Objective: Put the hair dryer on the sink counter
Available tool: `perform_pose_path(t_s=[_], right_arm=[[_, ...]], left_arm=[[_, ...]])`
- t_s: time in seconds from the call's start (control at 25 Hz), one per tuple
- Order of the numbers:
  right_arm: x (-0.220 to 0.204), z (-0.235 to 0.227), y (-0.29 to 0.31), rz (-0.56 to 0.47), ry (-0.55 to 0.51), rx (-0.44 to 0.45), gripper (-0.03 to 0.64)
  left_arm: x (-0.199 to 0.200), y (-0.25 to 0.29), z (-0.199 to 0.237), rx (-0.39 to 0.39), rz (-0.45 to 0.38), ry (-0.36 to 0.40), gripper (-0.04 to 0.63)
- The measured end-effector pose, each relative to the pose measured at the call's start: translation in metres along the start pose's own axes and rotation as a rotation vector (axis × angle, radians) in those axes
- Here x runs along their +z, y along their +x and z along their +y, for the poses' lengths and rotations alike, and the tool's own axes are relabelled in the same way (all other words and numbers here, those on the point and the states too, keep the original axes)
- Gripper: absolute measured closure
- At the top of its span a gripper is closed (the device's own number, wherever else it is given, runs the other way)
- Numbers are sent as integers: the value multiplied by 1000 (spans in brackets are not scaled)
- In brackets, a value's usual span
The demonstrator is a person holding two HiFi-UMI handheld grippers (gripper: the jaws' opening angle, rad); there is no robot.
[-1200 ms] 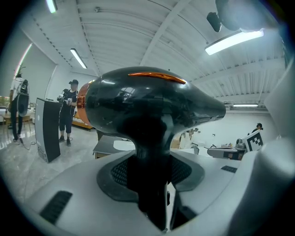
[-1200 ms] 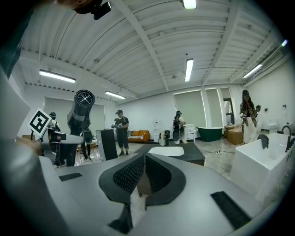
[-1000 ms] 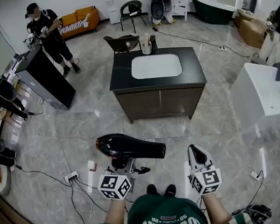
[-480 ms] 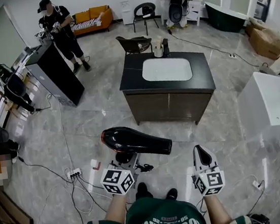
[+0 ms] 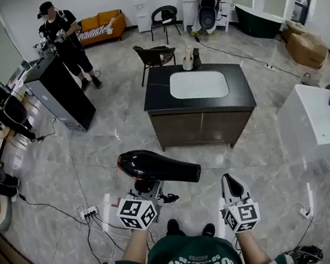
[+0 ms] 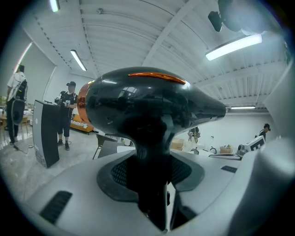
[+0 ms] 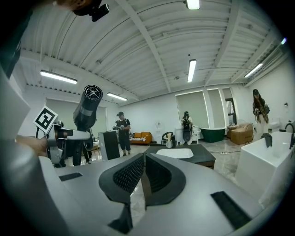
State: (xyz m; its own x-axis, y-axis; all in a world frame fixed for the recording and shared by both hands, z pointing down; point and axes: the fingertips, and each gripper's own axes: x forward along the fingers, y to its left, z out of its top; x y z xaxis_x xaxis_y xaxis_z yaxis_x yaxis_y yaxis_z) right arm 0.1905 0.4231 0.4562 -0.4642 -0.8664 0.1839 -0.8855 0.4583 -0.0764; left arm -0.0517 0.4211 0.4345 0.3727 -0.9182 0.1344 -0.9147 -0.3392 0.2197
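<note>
Now | glossy black hair dryer with a copper rear ring [image 5: 157,167]: in the air, well short of the front of the black-topped sink counter with a white basin [image 5: 241,91], barrel parallel to that front | left gripper [image 5: 144,190]: jaws clamped on the dryer's handle | right gripper [image 5: 232,183]: jaws together, empty, also well short of the counter

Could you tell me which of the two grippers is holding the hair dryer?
The left gripper, clamped on the black hair dryer; the right gripper is shut and empty.
</note>
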Motion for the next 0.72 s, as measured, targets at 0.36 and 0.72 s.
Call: perform_pose_path(t_s=[0.36,0.72], right_arm=[[0,41,32,3,-13,-38,573],[-6,93,66,6,-28,-60,573]], left_arm=[[-3,-7,53,-43,19,-15,417],[3,-2,93,-106,18,13,417]])
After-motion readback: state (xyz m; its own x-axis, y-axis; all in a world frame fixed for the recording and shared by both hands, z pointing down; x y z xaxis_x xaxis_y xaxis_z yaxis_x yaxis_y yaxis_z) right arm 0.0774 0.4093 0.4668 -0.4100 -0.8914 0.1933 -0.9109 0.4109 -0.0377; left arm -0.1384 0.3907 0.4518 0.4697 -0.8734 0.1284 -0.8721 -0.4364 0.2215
